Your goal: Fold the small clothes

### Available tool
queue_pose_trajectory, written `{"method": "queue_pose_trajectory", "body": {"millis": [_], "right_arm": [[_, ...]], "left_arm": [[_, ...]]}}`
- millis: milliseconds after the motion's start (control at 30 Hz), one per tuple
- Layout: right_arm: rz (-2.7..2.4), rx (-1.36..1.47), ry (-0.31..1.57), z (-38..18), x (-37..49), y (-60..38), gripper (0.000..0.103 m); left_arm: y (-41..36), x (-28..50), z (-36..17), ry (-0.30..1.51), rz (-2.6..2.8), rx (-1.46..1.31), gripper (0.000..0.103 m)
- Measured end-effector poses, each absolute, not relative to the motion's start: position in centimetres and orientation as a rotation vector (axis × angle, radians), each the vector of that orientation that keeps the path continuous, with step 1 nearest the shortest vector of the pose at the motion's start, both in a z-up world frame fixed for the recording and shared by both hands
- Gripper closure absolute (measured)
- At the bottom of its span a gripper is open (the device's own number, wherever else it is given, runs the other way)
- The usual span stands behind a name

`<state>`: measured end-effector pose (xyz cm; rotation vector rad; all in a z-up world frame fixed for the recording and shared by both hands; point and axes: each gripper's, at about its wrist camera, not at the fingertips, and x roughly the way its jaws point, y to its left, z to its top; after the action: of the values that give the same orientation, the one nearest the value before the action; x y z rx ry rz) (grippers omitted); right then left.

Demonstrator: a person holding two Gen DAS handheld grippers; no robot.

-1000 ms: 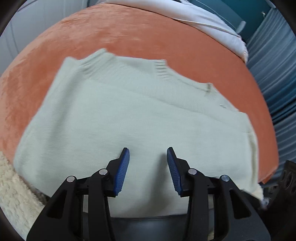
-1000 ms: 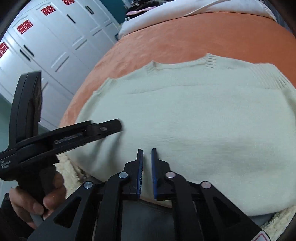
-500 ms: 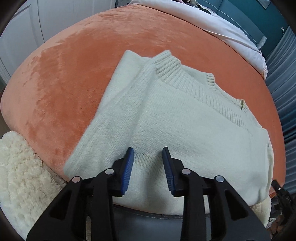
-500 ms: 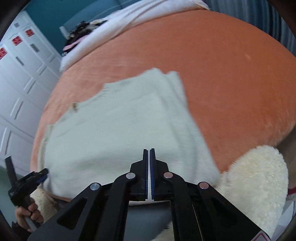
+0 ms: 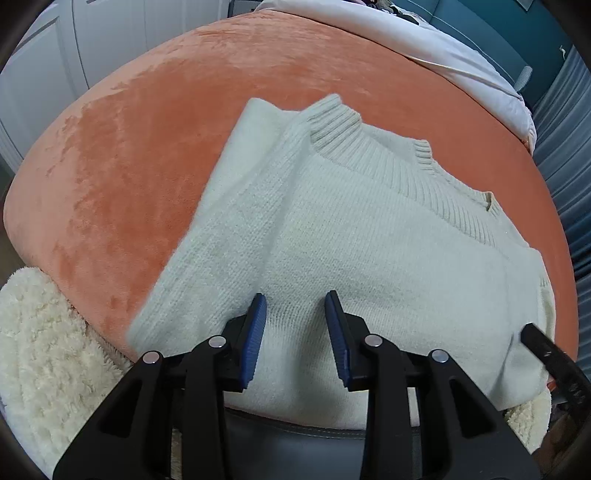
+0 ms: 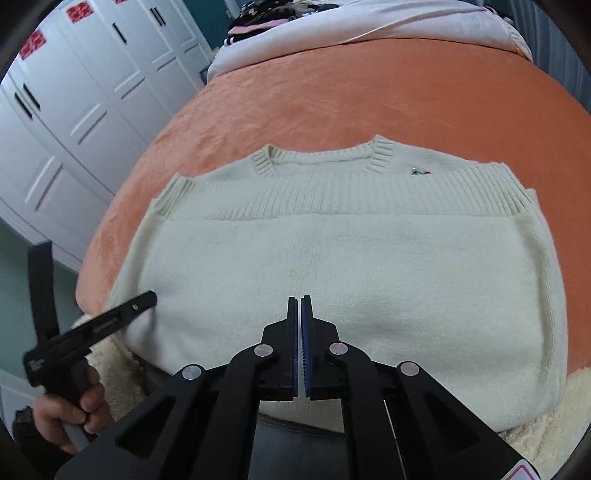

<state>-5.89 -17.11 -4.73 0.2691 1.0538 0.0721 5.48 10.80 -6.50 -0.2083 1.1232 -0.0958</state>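
A cream knit sweater [image 5: 369, 236] lies flat on an orange velvet bed cover [image 5: 129, 147], folded into a rectangle with its ribbed collar at the far side; it also shows in the right wrist view [image 6: 332, 258]. My left gripper [image 5: 295, 314] is open and empty, its blue pads hovering over the sweater's near-left part. My right gripper [image 6: 300, 314] is shut and empty, above the middle of the sweater's near edge. The left gripper also shows in the right wrist view [image 6: 122, 314], over the sweater's left corner.
A fluffy cream blanket [image 5: 40, 350] hangs off the bed's near edge. White bedding [image 6: 369, 29] lies at the far end of the bed. White wardrobe doors [image 6: 74, 110] stand to the left. Blue curtains [image 5: 569, 129] are on the right.
Both grippers swung over the sweater. The left gripper narrowed, then opened slightly. The right gripper closed fully and moved back toward the sweater's middle. The sweater stayed in place.
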Motion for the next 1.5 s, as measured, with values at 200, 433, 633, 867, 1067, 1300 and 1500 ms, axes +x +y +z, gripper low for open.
{"method": "queue_pose_trajectory", "body": {"millis": [200,433,633,867,1067,1300,1500], "right_arm": [[0.042,0.244,1.088,-5.6,-3.7,-15.4,0.099],[0.128,0.310,1.051,-3.9,-2.1,-13.4,0.098],[0.120,0.326,1.148,-8.3,0.6,-12.4,0.102],[0.167,0.409,1.133,-9.0,0.6,-13.5,0.103],[0.218,0.556,1.086,-8.0,-0.5,-15.8,0.101],[0.067,0.684,0.936,-5.0,-8.2,-26.0,0.090],[-0.124,0.735,0.923,-5.1,-14.4,-32.8,0.079]], "left_arm": [[11.9,5.0,-5.8,1.134,-0.130,-0.266,0.070],[18.7,4.9,-3.2,0.964,-0.033,-0.557,0.014],[19.8,8.7,-9.5,1.129,-0.014,-0.685,0.012],[15.7,8.7,-3.1,1.034,-0.132,-0.482,0.079],[4.0,5.2,7.6,0.865,-0.443,-0.269,0.081],[-12.9,1.3,4.1,0.970,-0.766,0.011,0.080],[-14.5,-1.0,-0.9,1.053,-0.779,0.063,0.035]]}}
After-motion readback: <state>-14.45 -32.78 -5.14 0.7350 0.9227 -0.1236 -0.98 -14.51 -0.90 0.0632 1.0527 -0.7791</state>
